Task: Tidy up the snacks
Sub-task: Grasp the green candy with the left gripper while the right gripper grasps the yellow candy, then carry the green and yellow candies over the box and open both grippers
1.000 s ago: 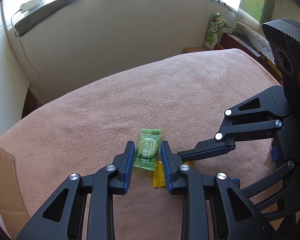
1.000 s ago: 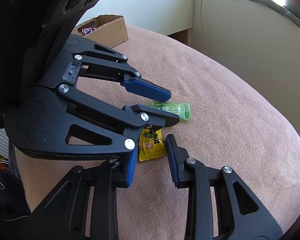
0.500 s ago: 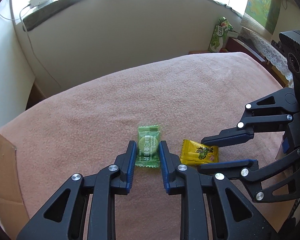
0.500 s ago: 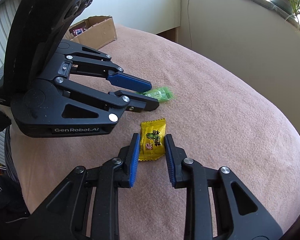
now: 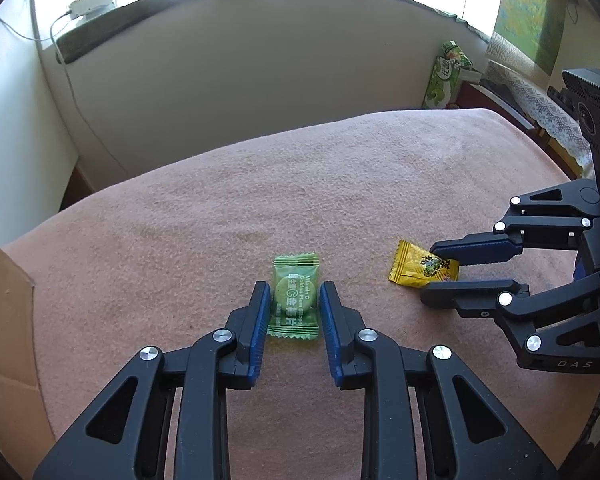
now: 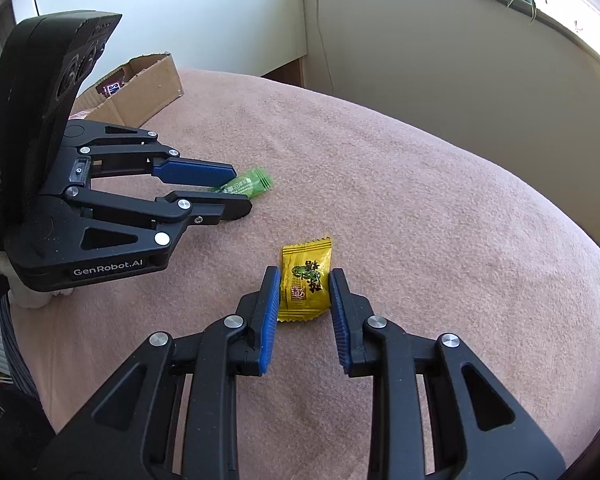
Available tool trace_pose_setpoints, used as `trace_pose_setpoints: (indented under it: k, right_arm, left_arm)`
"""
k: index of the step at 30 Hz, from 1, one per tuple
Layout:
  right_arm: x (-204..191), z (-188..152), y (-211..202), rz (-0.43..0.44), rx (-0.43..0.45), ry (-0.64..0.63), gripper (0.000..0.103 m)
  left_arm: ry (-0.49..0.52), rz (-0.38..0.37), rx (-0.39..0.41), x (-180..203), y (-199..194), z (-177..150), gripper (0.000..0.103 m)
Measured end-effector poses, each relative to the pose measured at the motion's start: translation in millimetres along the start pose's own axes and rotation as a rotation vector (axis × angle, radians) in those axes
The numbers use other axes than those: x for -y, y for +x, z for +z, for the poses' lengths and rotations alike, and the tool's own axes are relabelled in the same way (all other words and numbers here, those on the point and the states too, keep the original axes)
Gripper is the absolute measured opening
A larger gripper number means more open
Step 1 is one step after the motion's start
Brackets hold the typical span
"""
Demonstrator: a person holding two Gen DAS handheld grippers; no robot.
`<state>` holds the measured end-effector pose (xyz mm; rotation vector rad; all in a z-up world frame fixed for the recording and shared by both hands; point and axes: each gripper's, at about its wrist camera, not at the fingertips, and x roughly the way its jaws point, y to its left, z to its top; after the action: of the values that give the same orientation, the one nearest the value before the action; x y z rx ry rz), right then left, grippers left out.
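Note:
A green wrapped candy [image 5: 295,280] lies on the pink cloth [image 5: 260,200], with my left gripper [image 5: 294,287] shut on its long sides. To its right a yellow wrapped candy [image 5: 410,266] sits between the blue pads of my right gripper [image 5: 430,273], which is shut on it. In the right wrist view the yellow candy [image 6: 306,258] is pinched by the right gripper [image 6: 305,274]. At mid-left there, the left gripper [image 6: 240,190] covers most of the green candy [image 6: 256,182]. Both candies look level with the cloth.
An open cardboard box [image 6: 148,84] holding a snack packet stands at the far left end of the cloth, its flap [image 5: 4,320] by my left gripper. A low wall with a window sill runs behind. A green snack bag [image 5: 446,76] stands beyond the far right corner.
The grippers, crossed and close together before, have drawn apart. The yellow candy has moved right, away from the green one. Both pairs of jaws have narrowed onto their candies.

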<state>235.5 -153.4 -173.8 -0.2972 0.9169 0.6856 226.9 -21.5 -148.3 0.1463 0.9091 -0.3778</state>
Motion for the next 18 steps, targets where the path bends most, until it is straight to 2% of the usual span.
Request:
trace_pose_setpoints:
  k: [8, 18]
  right_arm:
    - [-4.0, -1.3, -11.8, -0.017, 0.034, 0.031, 0.026]
    - [-23.3, 9.3, -43.8, -0.033, 0.098, 0.020, 0.026]
  left_arm:
    - [-0.026, 0.028, 0.029, 2.3, -9.2, -6.9, 0.020]
    - [-0.081, 0.023, 0.129, -3.9, -61.5, -13.8, 0.020]
